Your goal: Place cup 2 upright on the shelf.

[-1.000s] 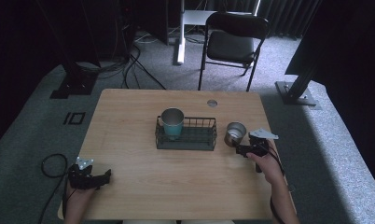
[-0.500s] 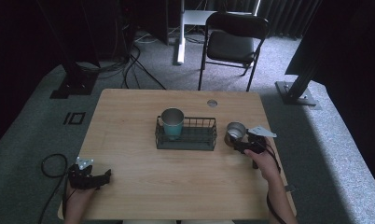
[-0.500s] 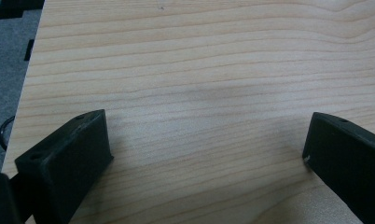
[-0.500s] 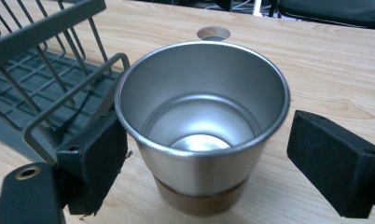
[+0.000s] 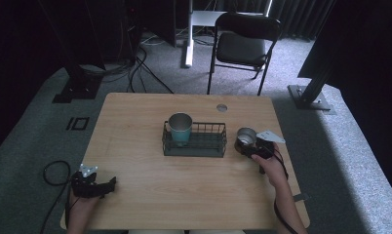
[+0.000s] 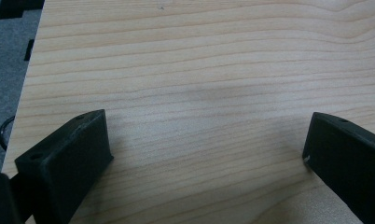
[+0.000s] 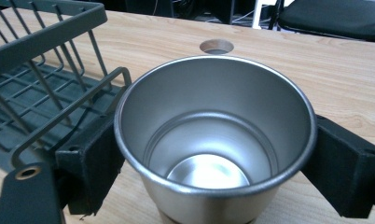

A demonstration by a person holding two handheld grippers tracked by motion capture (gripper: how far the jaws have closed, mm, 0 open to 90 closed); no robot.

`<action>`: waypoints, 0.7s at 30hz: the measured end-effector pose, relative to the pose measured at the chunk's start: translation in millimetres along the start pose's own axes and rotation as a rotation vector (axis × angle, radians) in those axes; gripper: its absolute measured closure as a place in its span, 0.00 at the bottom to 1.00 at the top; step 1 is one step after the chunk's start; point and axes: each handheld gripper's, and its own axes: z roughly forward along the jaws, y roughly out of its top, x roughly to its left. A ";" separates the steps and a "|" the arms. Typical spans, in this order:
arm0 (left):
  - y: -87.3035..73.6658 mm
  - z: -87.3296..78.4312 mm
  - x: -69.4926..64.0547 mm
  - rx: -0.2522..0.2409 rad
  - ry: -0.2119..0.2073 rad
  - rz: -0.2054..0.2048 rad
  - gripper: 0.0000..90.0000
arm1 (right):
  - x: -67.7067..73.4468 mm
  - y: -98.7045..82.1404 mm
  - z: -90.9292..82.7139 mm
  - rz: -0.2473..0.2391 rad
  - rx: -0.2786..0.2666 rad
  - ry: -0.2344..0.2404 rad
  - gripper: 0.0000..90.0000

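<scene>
A steel cup [image 5: 246,135] stands upright just right of a dark wire basket [image 5: 196,151] on the wooden table [image 5: 184,195]. My right gripper [image 5: 247,145] reaches it from the near side. In the right gripper view its black jaws press both sides of the cup [image 7: 213,140], one by the basket [image 7: 45,37], and the cup is empty. A second cup [image 5: 180,127], teal-sided, stands in the basket's left end. My left gripper [image 5: 108,187] rests at the table's near left corner. Its jaws are spread wide over bare wood, the left gripper [image 6: 206,149] holding nothing.
A round cable hole [image 5: 222,107] lies in the table behind the steel cup, also seen as the hole [image 7: 216,46] past the rim. A black folding chair [image 5: 247,46] stands beyond the far edge. Cables lie on the floor at left.
My right gripper has slid left and forward onto the steel cup, and its jaws now bracket it. The left gripper has stayed in place.
</scene>
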 end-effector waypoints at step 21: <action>0.0 0.1 0.0 0.000 0.000 -0.001 0.01 | -0.3 1.8 5.3 0.056 -0.004 -0.061 0.20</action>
